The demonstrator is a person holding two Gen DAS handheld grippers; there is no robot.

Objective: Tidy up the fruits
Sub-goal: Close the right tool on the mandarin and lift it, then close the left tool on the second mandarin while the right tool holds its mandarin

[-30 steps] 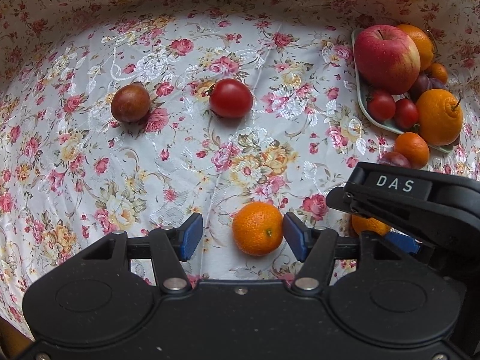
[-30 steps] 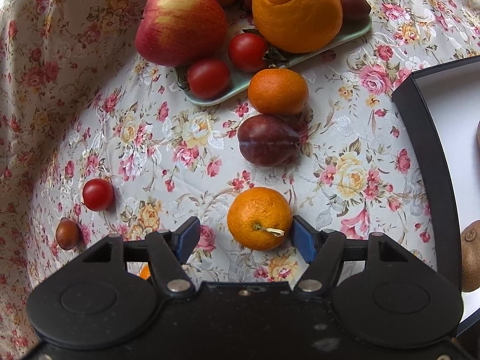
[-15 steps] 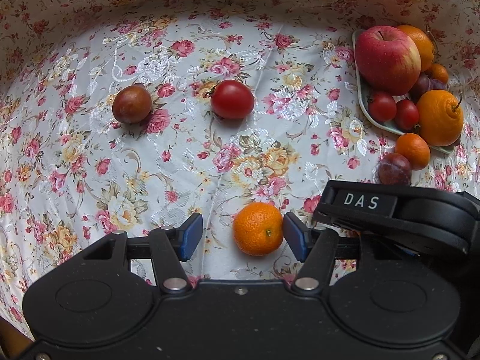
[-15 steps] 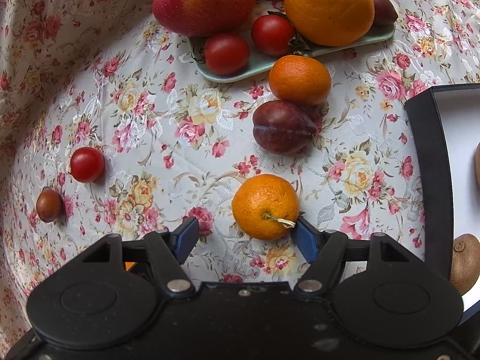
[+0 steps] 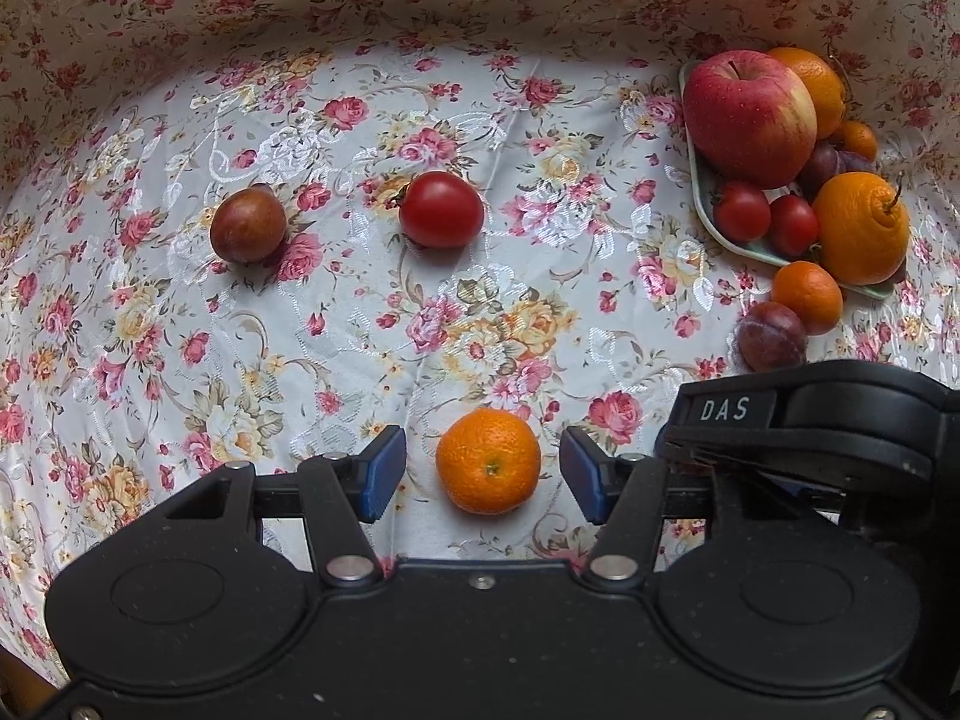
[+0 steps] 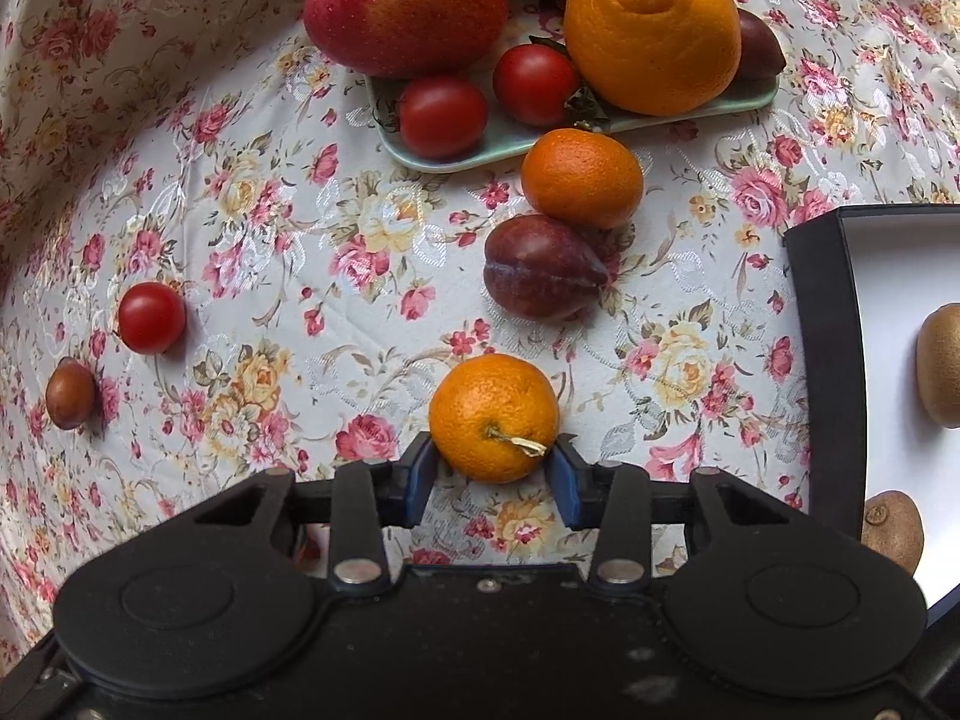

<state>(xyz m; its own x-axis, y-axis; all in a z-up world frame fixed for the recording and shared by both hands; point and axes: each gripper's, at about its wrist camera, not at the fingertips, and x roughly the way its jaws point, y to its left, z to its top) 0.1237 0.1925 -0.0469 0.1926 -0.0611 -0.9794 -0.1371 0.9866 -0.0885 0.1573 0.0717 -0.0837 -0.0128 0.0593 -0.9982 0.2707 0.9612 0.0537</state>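
My left gripper (image 5: 479, 473) is open around a small mandarin (image 5: 487, 461) on the floral cloth, its blue pads (image 5: 379, 470) apart from it on both sides. My right gripper (image 6: 492, 468) has closed on a second mandarin with a dry stem (image 6: 493, 417); both pads (image 6: 418, 473) touch its sides. Ahead lie a plum (image 6: 540, 267) and another mandarin (image 6: 581, 177). A pale green plate (image 6: 498, 144) holds an apple (image 6: 405, 0), a big orange (image 6: 651, 30) and two tomatoes (image 6: 442, 116).
A loose tomato (image 5: 441, 210) and a brown plum (image 5: 247, 225) lie far left on the cloth. A black-rimmed white box (image 6: 822, 360) with kiwis (image 6: 942, 372) stands at the right. The right gripper's body (image 5: 810, 420) crosses the left wrist view.
My right gripper has closed its fingers from open onto the stemmed mandarin and moved a little left. The left gripper stays open around its mandarin.
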